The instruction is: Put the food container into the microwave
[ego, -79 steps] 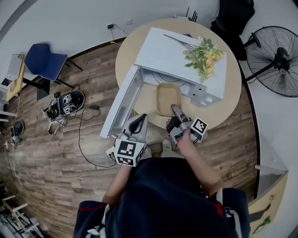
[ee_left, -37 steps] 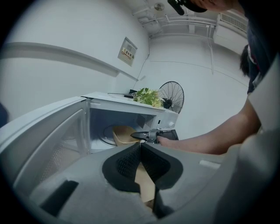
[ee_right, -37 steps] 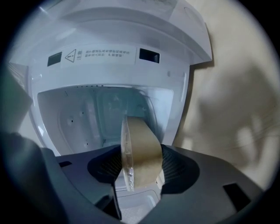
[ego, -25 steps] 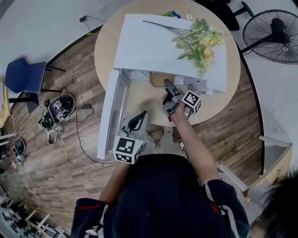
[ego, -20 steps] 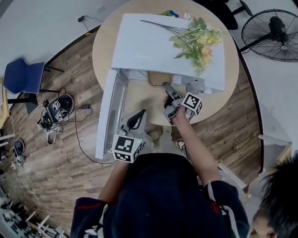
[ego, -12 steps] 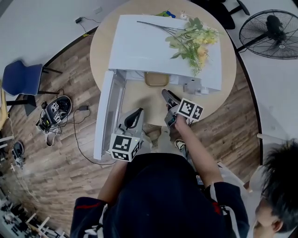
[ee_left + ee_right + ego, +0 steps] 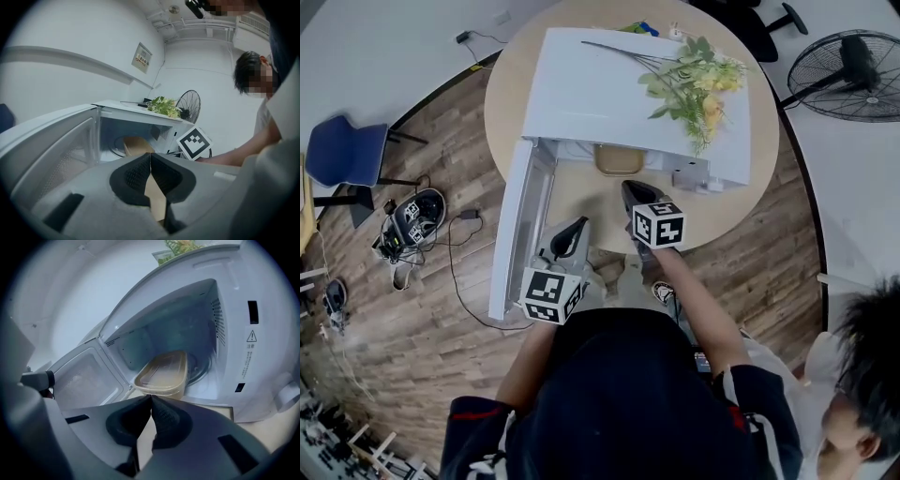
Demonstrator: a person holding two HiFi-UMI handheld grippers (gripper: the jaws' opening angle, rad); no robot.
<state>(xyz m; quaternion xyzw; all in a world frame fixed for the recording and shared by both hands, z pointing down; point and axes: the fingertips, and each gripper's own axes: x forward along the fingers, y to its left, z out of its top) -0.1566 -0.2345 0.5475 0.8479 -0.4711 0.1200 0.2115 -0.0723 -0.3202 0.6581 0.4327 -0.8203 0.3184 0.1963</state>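
Observation:
The tan food container [image 7: 163, 372] sits inside the white microwave [image 7: 619, 89], on its turntable; its front edge [image 7: 619, 161] shows at the oven mouth, and the left gripper view shows the container [image 7: 136, 145] too. The microwave door [image 7: 523, 225] stands swung open to the left. My right gripper [image 7: 635, 195] is shut and empty, a short way in front of the opening. My left gripper [image 7: 572, 239] is shut and empty, held low by the open door's end.
Artificial flowers [image 7: 698, 80] lie on top of the microwave. The round wooden table [image 7: 591, 202] carries it. A floor fan [image 7: 848, 61] stands at the right, a blue chair [image 7: 347, 155] and cables [image 7: 412, 220] at the left. Another person [image 7: 253, 84] is at the right.
My right gripper has let go of the container, left it inside the microwave, and drawn back toward me. The left gripper has barely moved.

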